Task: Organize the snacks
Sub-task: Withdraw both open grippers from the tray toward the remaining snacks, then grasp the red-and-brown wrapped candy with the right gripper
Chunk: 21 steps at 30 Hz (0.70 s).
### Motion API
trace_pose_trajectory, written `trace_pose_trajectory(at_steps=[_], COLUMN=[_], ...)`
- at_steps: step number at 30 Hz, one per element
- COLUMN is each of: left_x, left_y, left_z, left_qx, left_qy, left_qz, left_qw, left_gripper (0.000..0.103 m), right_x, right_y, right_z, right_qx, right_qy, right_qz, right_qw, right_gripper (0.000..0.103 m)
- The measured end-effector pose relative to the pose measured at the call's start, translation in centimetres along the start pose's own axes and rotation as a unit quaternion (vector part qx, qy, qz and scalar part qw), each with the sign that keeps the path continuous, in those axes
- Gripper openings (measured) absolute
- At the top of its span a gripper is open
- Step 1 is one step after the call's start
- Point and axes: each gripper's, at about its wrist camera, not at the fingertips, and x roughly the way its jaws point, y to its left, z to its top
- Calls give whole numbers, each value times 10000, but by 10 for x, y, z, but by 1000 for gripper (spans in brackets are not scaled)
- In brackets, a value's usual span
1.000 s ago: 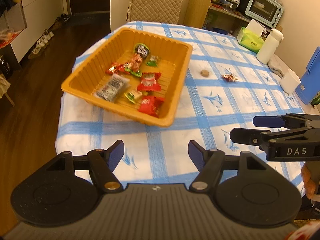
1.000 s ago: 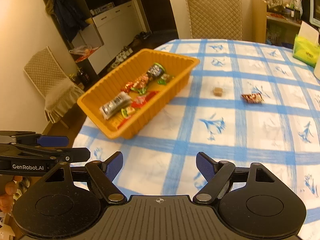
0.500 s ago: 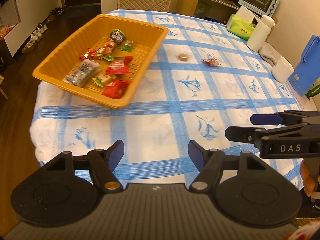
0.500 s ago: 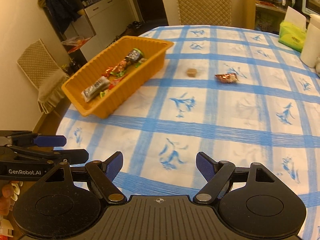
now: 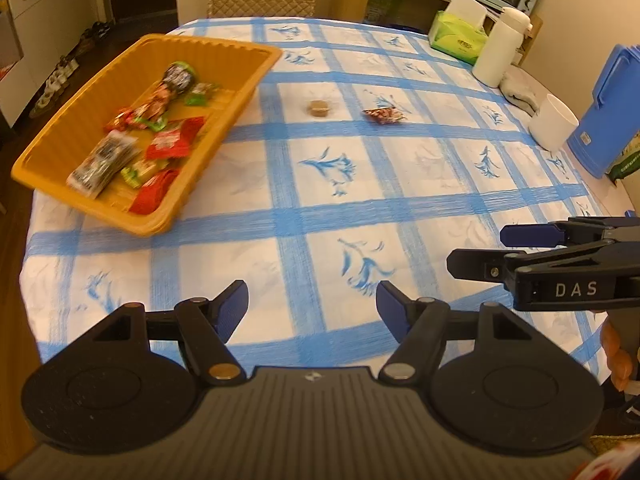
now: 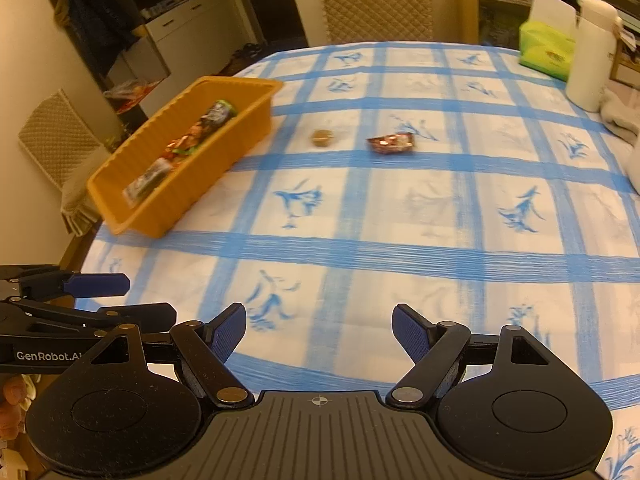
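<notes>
An orange tray (image 5: 248,80) (image 6: 244,140) with several wrapped snacks sits at the table's left edge. Two loose snacks lie right of it on the blue-checked cloth: a small round brown one (image 5: 319,108) (image 6: 322,137) and a red-brown wrapped one (image 5: 382,115) (image 6: 391,143). My left gripper (image 5: 312,306) hovers open over the near cloth, nothing between its fingers. My right gripper (image 6: 319,330) is open and empty too, beside it. Each gripper shows in the other's view, the right gripper (image 5: 476,250) at the right edge and the left gripper (image 6: 148,296) at the left edge.
At the table's far right stand a green tissue box (image 5: 458,40), a white bottle (image 5: 500,52), a white cup (image 5: 554,122), a grey cloth (image 5: 520,92) and a blue container (image 5: 608,108). A quilted chair (image 6: 376,0) stands behind the table.
Both grippers have moved right along the near table edge, so the orange tray has slid left in both views and the two loose snacks sit nearer the middle. Both stayed open.
</notes>
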Motion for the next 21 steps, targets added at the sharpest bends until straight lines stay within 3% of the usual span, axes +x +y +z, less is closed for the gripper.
trace_pose_trajectory(at_steps=[12,21], left_x=[43,77], left_y=[-29,-33], left_z=[42,80], left_qx=[511,618], left_qy=[-296,-454], left_qz=[49,87], left_qw=[9982,9970], left_gripper=[62,60], right_x=[7,25], right_y=[-53,-70], right_z=[21,45], right_qx=[143,74], right_qy=[-473,-760], right_qz=[-355,-312], right_qw=[9981,9966], right_gripper=[80,80])
